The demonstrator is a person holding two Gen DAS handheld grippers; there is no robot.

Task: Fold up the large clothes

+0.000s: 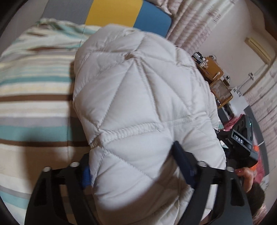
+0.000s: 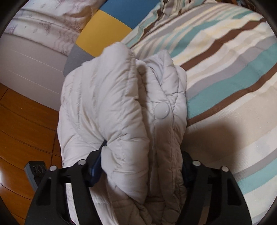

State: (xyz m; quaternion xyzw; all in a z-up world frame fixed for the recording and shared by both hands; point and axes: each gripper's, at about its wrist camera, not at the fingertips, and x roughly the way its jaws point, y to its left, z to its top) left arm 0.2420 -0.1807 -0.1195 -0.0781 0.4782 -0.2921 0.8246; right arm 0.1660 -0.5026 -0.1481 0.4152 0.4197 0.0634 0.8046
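The white quilted jacket is hanging bunched up between the two grippers, just above the bed with the striped cover, near its edge. It is being held in the air, I think, so that its weight is pulling the thick padding straight before a fold is laid down on the bed.

The left gripper is grasping a thick puffy part of the jacket: the blue pads are pressing into the padding on both sides, and the jaws are standing wide only because the stuffing is bulky. The right gripper is also clenched on the jacket, on a bundle of several layers where a round snap button is showing; its left pad is sinking into the fabric, while its right pad is mostly hidden behind the cloth.

Both grippers are pointing forward and slanting downward toward the bed. In the left view, a hand is showing beside the jacket, under the black body of the right gripper.

Behind the bed, a yellow and blue headboard and a curtain are showing, and the wooden floor is lying beside the bed.
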